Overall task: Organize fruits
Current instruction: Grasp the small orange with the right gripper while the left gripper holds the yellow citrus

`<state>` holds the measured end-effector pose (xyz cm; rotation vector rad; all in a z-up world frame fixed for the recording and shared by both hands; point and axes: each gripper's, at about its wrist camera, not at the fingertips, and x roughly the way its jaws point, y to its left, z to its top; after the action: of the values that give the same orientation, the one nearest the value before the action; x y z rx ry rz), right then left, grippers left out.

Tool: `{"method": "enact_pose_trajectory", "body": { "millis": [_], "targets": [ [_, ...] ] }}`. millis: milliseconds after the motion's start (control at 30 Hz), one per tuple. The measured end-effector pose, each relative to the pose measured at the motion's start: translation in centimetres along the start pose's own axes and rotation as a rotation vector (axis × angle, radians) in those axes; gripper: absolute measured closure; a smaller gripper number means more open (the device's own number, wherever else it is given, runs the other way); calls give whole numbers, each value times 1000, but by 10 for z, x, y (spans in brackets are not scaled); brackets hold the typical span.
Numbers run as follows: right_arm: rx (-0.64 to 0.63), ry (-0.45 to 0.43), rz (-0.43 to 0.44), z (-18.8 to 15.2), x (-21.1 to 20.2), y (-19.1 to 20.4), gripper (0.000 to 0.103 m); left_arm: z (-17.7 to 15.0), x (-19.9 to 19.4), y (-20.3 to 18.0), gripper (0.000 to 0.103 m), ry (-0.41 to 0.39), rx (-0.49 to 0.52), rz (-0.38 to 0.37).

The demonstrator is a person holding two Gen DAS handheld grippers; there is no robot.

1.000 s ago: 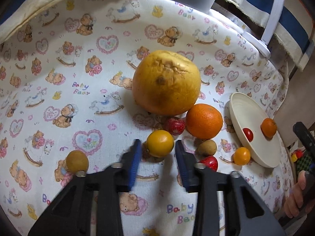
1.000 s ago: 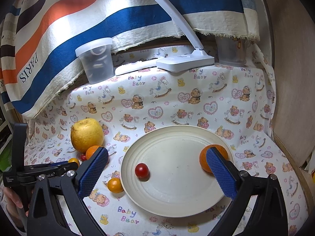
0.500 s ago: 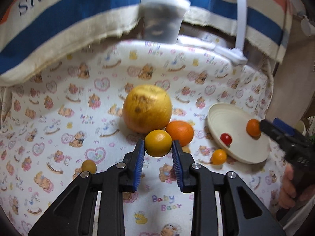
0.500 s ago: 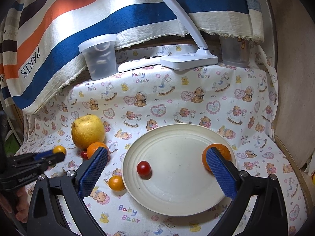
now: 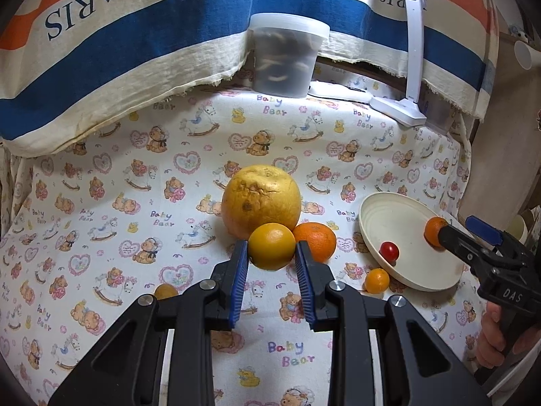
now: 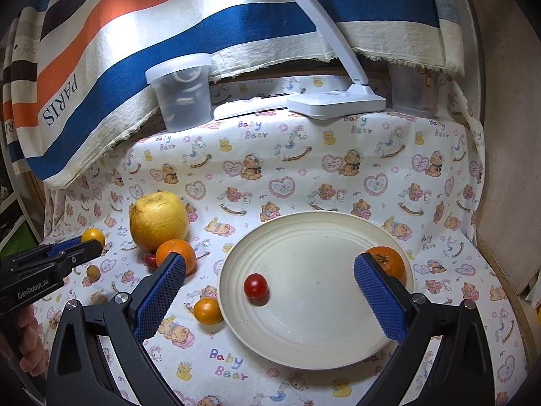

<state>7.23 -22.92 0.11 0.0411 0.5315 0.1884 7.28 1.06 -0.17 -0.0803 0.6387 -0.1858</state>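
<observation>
**Yellow fruit in my left grip, right grip wide over the plate**

Left wrist view: my left gripper (image 5: pixel 272 264) is clamped on a small yellow citrus (image 5: pixel 272 250), both blue pads pressed to its sides, the fruit lifted clear of the bear-print cloth (image 5: pixel 101 203). Behind it sit the big yellow pomelo (image 5: pixel 261 201) and, touching it on the right, an orange (image 5: pixel 316 240). A little yellow-brown fruit (image 5: pixel 165 291) peeks out at the near left beside my finger. To the right the cream plate (image 5: pixel 382 216) carries a cherry tomato (image 5: pixel 389 251) and a tangerine (image 5: pixel 434 231) — my right gripper's tip covers part of that tangerine here. A small orange fruit (image 5: pixel 377 280) lies just off the plate's near rim.

Right wrist view: my right gripper (image 6: pixel 270 291) stands wide open above the plate (image 6: pixel 304 345), holding nothing. From this side the tangerine (image 6: pixel 389 262) shows its stem end at the plate's right edge. This view also gives what the other hides — a red fruit (image 6: pixel 150 260) tucked beside the orange (image 6: pixel 175 253), and the left gripper (image 6: pixel 91 242) seen side-on at the far left with the yellow citrus (image 6: pixel 93 235) at its tip.
</observation>
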Motion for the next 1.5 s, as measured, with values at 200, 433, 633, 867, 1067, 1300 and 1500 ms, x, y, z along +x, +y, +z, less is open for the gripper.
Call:
{"method": "enact_pose_trajectory", "body": {
  "millis": [200, 433, 633, 867, 1067, 1300, 1500],
  "targets": [
    [-11, 11, 34, -1, 0, 5, 8, 0, 0, 1, 76, 0, 3, 1],
    [-24, 33, 63, -3, 2, 10, 16, -1, 1, 0, 76, -4, 13, 19],
    [-32, 54, 91, -2, -2, 16, 30, 0, 0, 0, 76, -13, 16, 29],
    [2, 173, 93, 4, 12, 25, 39, 0, 1, 1, 76, -2, 16, 28],
    [1, 301, 62, -6, 37, 31, 49, -2, 8, 3, 76, 26, 9, 41],
    [34, 395, 96, -15, 61, 36, 62, -2, 10, 8, 76, 43, -19, 45],
    [21, 409, 50, -16, 66, 43, 67, -1, 11, 10, 76, 46, -22, 46]
  ]
}}
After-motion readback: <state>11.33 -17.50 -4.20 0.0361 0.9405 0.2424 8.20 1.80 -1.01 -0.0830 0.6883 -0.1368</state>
